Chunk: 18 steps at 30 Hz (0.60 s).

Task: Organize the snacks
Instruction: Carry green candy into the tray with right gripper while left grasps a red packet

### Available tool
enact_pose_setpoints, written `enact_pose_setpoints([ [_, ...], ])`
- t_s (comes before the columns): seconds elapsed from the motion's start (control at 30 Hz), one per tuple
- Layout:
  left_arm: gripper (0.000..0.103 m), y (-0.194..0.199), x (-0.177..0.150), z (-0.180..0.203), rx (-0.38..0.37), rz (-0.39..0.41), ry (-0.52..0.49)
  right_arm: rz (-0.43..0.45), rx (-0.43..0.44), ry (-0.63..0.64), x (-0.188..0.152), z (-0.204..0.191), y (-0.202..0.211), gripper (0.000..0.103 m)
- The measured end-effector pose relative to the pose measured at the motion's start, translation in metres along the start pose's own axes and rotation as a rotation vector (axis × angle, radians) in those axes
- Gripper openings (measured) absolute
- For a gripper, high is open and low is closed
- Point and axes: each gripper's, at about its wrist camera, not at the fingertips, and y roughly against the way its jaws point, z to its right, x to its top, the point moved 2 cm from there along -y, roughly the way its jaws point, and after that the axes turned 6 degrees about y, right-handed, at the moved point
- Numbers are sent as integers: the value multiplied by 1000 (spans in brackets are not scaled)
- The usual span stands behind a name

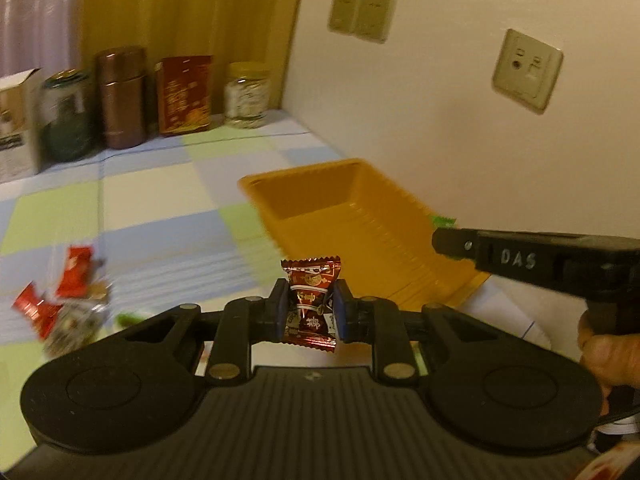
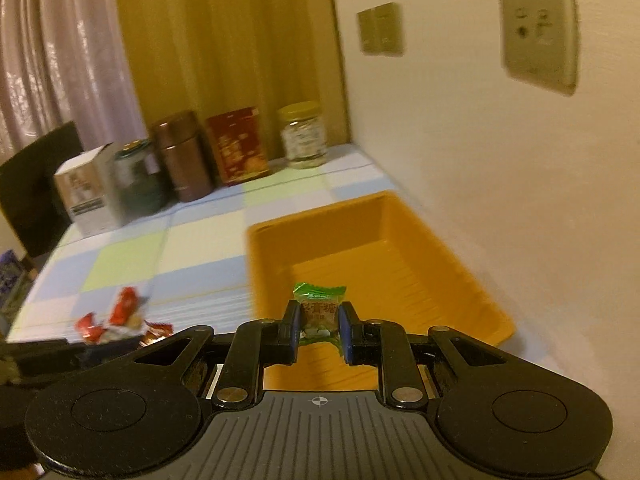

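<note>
The left gripper [image 1: 309,307] is clamping a red candy [image 1: 310,300] between its pads, short of the orange tray [image 1: 320,216]. The right gripper [image 2: 320,322] is pinching a green candy [image 2: 319,312] over the tray's near end. Loose candies [image 1: 64,300] are lying on the checkered table [image 1: 160,200] at left.

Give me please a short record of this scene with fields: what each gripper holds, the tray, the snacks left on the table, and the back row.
left gripper: shut on dark red wrapped candy
right gripper: shut on green wrapped candy
orange tray: by the wall, nothing seen inside
snack pile: red wrappers on checked tablecloth, blurred
back row: box, green jar, brown canister, red packet, yellow-lidded jar
</note>
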Motion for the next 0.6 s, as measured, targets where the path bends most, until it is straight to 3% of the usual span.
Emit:
enact_pose_setpoints([
  [0.43,22,-61,8,39,-61,-29,-53,-46,-39,-8,-9,54,-25,21],
  [0.5,31,-68,8,41,-57,-32,-74,-54,-37,-19,-11,59,-27,21],
  [0.6,32,-67,7,36,-40,-29,-75,-60,-31,-34,-12,62,-30,21],
])
